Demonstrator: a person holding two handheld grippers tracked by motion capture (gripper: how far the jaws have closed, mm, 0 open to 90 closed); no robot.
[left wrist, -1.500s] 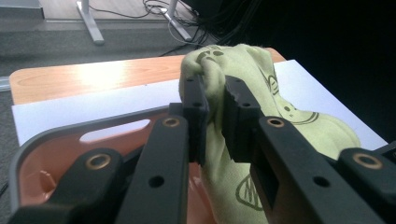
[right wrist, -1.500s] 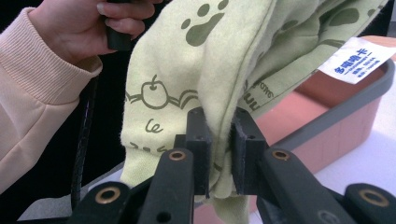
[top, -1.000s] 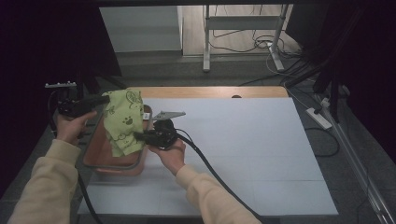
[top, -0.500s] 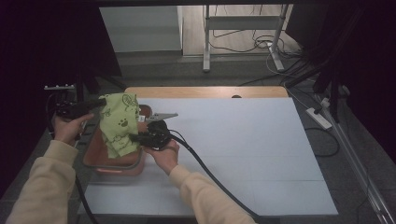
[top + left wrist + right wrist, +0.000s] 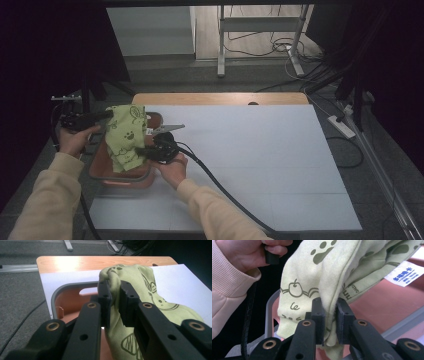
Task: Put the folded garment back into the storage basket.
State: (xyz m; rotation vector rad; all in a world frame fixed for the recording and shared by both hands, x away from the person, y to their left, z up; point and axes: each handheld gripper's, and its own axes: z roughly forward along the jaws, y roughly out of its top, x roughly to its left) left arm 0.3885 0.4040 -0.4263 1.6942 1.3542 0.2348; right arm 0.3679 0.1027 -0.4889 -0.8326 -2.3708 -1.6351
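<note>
Your left gripper (image 5: 104,116) is clamped on the upper fold of the green printed cloth (image 5: 126,137), with the fabric bunched tightly between its two black jaws; in the left gripper view (image 5: 115,301) the pinched ridge of cloth rises above the jaw tips. Your right gripper (image 5: 145,151) is closed on a lower edge of the same cloth, and the right gripper view (image 5: 331,315) shows the hem squeezed between the pads, with a white label (image 5: 406,273) hanging from the fabric farther up.

You hold the cloth stretched between the two grippers over the orange tray (image 5: 120,176), which sits at the left edge of the surface (image 5: 260,160), near its front-left corner. The cloth's lower part hangs down into the tray; whether it touches the tray floor you cannot tell. The tray's grey rim (image 5: 65,288) runs round its near corner in the left gripper view.

Your left hand (image 5: 75,141) sits off the left edge of the surface, beside the tray. Your right hand (image 5: 172,167) rests at the tray's right side, its cable (image 5: 220,187) trailing back across the white surface toward the front edge.
</note>
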